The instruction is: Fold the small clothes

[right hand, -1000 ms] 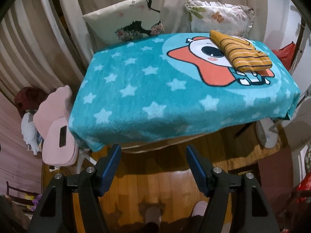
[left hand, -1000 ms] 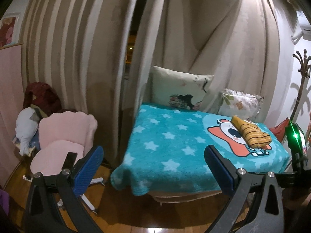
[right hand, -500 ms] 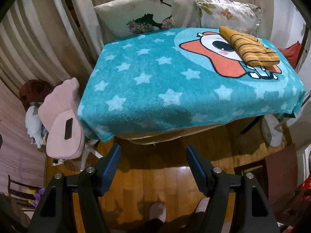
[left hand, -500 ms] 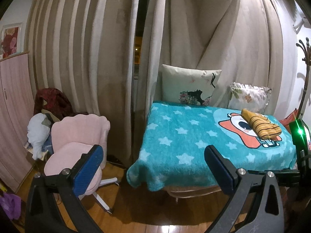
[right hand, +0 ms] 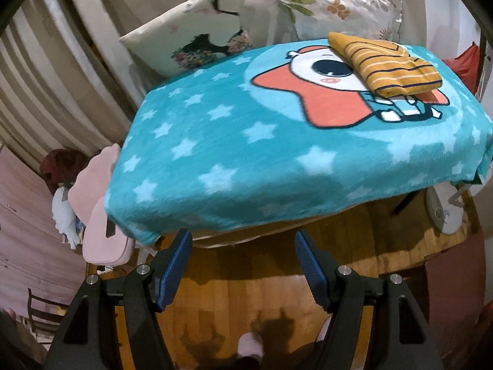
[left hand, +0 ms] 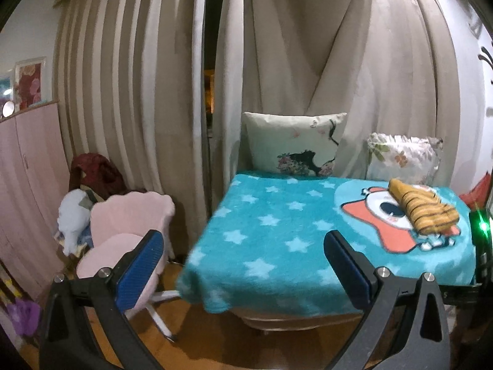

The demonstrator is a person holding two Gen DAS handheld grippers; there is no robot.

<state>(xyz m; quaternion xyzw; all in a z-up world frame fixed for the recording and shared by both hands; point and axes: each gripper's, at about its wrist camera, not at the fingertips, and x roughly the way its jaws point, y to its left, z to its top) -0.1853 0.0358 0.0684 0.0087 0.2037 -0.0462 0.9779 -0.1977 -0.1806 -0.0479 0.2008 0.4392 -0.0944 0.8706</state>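
A folded yellow striped garment [left hand: 422, 212] lies at the far right of a table covered by a teal star blanket [left hand: 277, 240]; it also shows in the right wrist view [right hand: 385, 64] on the blanket [right hand: 246, 154]. My left gripper [left hand: 243, 262] is open and empty, held off the table's near left edge. My right gripper [right hand: 243, 259] is open and empty, above the wooden floor in front of the table's near edge.
Two pillows [left hand: 295, 145] [left hand: 403, 157] lean on beige curtains behind the table. A pink chair [left hand: 129, 237] with clothes behind it stands left of the table. A white fan [right hand: 443, 212] stands at the right. A pink wardrobe [left hand: 27, 185] is at far left.
Both grippers have shifted: the left view has tilted up and back toward the table, the right view has moved closer to the table's edge. The garment has not moved.
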